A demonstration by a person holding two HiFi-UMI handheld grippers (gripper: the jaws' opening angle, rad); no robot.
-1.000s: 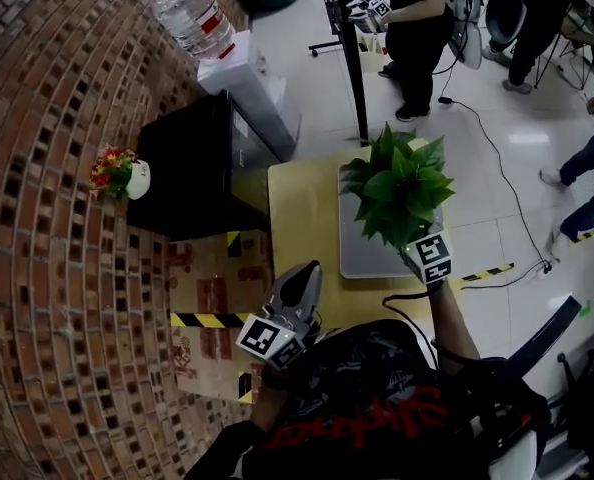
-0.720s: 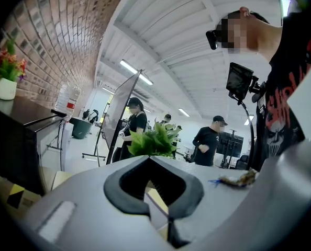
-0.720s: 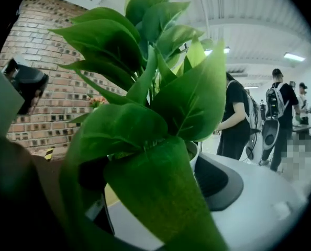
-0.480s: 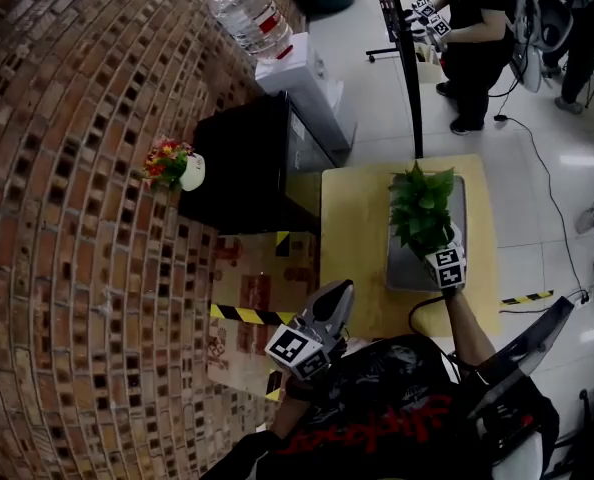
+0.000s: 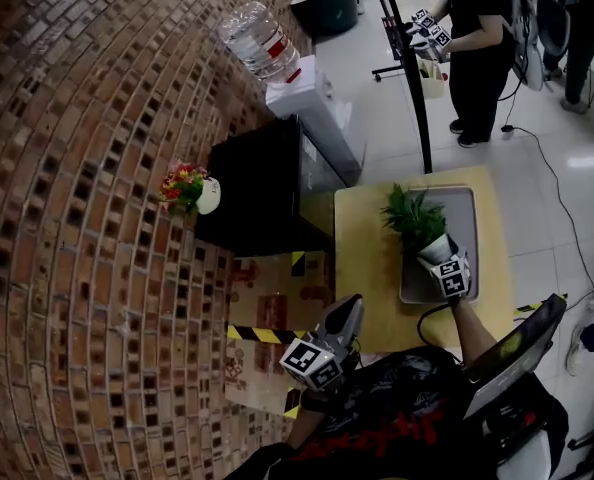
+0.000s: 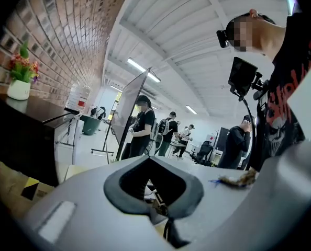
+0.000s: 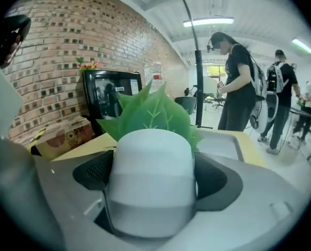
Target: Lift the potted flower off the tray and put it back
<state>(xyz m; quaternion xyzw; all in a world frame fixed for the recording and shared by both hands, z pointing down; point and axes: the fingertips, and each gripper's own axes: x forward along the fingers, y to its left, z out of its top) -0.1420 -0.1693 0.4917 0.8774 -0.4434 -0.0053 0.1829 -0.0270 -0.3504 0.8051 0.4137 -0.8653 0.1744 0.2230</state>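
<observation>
Guessing the potted flower (image 5: 434,248) is light but smooth and top-heavy, so grab the pot wall, right where the right gripper (image 5: 445,266) jaws pinch it low over the tray (image 5: 466,216), left gripper (image 5: 343,317) jaws pressed together, empty.

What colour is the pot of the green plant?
Plain white pot, clearest in the right gripper view.
</observation>
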